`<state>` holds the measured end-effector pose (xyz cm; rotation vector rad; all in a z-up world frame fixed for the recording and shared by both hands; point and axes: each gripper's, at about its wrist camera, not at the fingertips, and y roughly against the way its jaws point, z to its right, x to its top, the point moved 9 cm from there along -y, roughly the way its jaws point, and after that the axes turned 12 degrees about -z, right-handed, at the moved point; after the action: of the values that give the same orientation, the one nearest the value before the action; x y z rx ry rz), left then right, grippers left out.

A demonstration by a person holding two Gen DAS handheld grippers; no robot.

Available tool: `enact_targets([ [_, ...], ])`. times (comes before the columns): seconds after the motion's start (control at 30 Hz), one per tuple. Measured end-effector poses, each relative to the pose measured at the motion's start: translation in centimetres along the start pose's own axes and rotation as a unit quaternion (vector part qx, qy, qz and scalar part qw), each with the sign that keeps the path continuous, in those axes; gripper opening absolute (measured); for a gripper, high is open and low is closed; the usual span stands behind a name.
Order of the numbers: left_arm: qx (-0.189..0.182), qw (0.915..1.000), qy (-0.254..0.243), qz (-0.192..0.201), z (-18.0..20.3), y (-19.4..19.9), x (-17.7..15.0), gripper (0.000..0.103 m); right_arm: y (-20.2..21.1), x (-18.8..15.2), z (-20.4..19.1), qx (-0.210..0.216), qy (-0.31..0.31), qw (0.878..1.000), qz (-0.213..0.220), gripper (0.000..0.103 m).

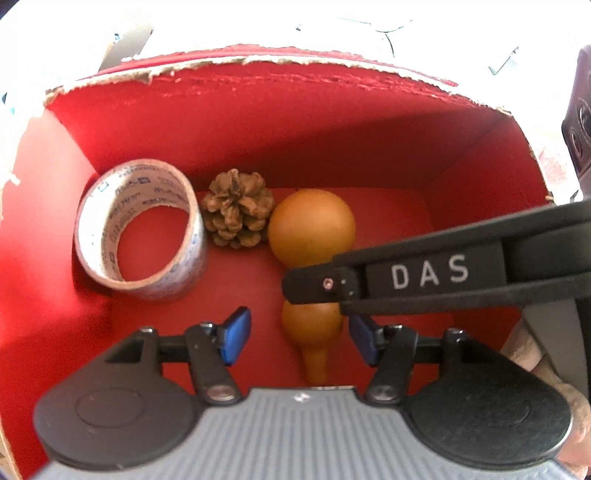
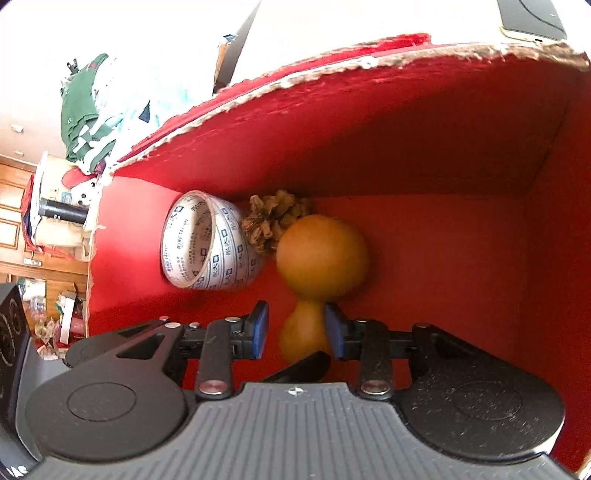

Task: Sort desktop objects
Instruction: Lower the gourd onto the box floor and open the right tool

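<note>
An orange-brown gourd (image 1: 312, 221) (image 2: 321, 251) lies on the floor of a red box (image 1: 258, 64) (image 2: 332, 70). Its big bulb rests against a pine cone (image 1: 236, 208) (image 2: 273, 218). A printed tape roll (image 1: 184, 280) (image 2: 229, 258) stands to the left. My left gripper (image 1: 300, 334) is open, its blue pads wide on either side of the small bulb. My right gripper (image 2: 297, 326) is open around the gourd's waist and small bulb, with a slim gap on its left side. One of its black fingers (image 1: 424, 277) crosses over the waist in the left wrist view.
The box walls stand high on all sides with torn upper edges. A hand (image 1: 535, 354) shows at the right. Outside are a dark device (image 1: 580, 122), a phone (image 2: 532, 18), a green garment (image 2: 85, 110) and a black speaker (image 2: 11, 332).
</note>
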<state>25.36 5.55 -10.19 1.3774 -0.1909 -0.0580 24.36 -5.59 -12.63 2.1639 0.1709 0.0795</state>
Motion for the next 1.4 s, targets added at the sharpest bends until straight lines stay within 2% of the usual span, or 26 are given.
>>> enact_targets([
  [0.1,0.013,0.9999,-0.003,0.001,0.0,0.0,0.0,0.061,0.0,0.1,0.7,0.008,-0.014,1.0,-0.001,0.038],
  [0.2,0.016,0.9999,-0.004,0.003,0.0,0.2,0.1,0.061,0.5,0.8,0.7,0.014,0.001,1.0,0.005,0.038],
  [0.3,0.015,0.9999,-0.005,0.002,-0.3,0.2,0.4,0.061,0.8,1.8,0.6,0.02,0.016,1.0,0.009,0.038],
  [0.53,-0.004,0.9999,0.003,-0.012,-0.9,0.5,0.6,0.061,1.0,2.4,0.8,0.02,0.007,1.0,0.01,0.038],
  [0.63,0.01,0.9999,-0.003,-0.009,-0.9,0.8,0.7,0.061,0.9,2.3,0.8,0.023,-0.005,1.0,0.011,0.04],
  [0.73,0.019,0.9998,-0.007,0.001,-1.1,1.5,0.8,0.063,-0.2,2.7,-0.8,0.028,-0.008,1.0,0.012,0.04],
  [0.83,0.014,0.9999,0.0,0.003,-2.5,1.8,1.4,0.064,-0.3,2.6,-0.9,0.026,-0.003,1.0,0.011,0.04],
  [1.17,-0.002,0.9995,0.023,0.019,-2.5,2.7,2.1,0.064,0.7,2.5,-0.8,-0.022,-0.01,0.999,0.024,0.043],
  [1.23,-0.006,0.9994,0.026,0.021,-2.8,2.8,0.5,0.064,0.8,2.4,-0.7,-0.026,-0.013,0.999,0.027,0.043],
  [1.4,0.006,0.9992,0.024,0.031,-2.5,3.3,-0.2,0.064,2.0,1.7,-1.1,-0.018,-0.009,0.999,0.049,0.043],
])
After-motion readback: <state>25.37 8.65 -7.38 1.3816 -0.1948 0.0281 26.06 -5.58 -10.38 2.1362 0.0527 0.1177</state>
